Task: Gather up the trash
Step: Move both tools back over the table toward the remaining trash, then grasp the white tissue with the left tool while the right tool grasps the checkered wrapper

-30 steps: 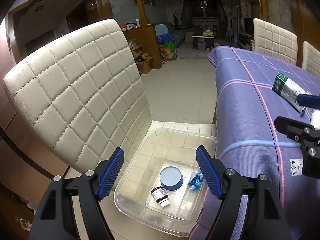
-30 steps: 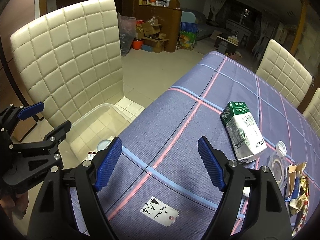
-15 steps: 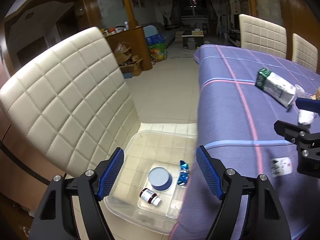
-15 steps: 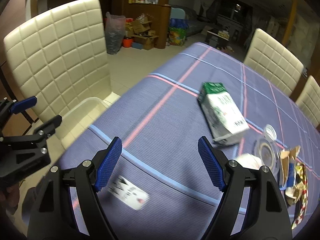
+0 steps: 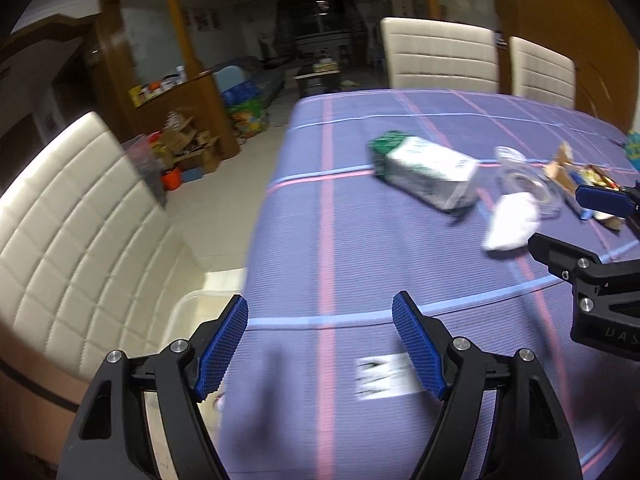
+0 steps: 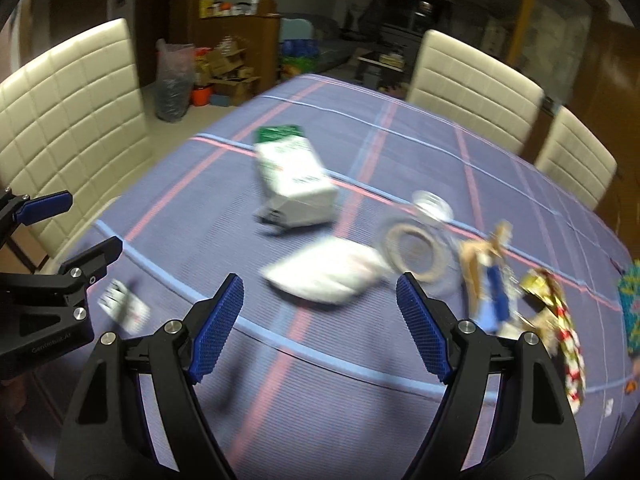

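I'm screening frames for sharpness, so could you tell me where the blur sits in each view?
Left wrist view: the claw is sharp, the milk carton and white label smeared. Right wrist view: the claw is crisp, the white tissue and carton streaked.

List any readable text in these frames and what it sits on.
"DAS", cut off at the frame edge: on the right tongs body.
Left tongs body: raised lettering, too blurred to read.
Milk carton: print blurred.
White label on the tablecloth: blurred.
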Tool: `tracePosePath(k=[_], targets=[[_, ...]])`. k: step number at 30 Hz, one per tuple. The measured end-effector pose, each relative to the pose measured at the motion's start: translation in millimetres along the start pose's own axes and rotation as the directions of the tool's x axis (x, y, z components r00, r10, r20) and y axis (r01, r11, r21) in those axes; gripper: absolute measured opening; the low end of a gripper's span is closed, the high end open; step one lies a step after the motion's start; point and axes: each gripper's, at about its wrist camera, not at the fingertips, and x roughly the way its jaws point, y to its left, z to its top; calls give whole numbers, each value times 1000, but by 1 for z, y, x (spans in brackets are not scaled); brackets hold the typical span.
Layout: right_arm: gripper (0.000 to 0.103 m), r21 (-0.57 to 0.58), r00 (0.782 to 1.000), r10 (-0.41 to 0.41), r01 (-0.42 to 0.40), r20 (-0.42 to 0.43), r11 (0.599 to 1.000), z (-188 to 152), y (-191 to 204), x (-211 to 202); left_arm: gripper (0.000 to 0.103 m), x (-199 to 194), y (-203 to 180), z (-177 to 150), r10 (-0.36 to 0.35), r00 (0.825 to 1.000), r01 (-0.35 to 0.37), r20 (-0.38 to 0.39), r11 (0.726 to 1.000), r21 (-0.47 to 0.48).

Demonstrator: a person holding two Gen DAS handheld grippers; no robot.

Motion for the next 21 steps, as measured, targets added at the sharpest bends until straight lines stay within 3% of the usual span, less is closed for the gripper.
tracePosePath(k=[6,10,14,21], targets=[[79,66,994,-108,107,1,992,-30,-61,-14,73,1,-52,11,-78,997,79,-12,996,47],[86,130,989,-151,151,-13,980,-46,-103,-21,73,4,-78,16,-136,990,137,-27,989,56],[86,201,981,-189,193,-35,960,-60,-142,-26,73,10,-99,23,-191,981,193,-45,980,52],[86,278,970,-226,243,-91,929,-77,-184,-20,73,28,-123,41,-189,980,194,-66,978,79]])
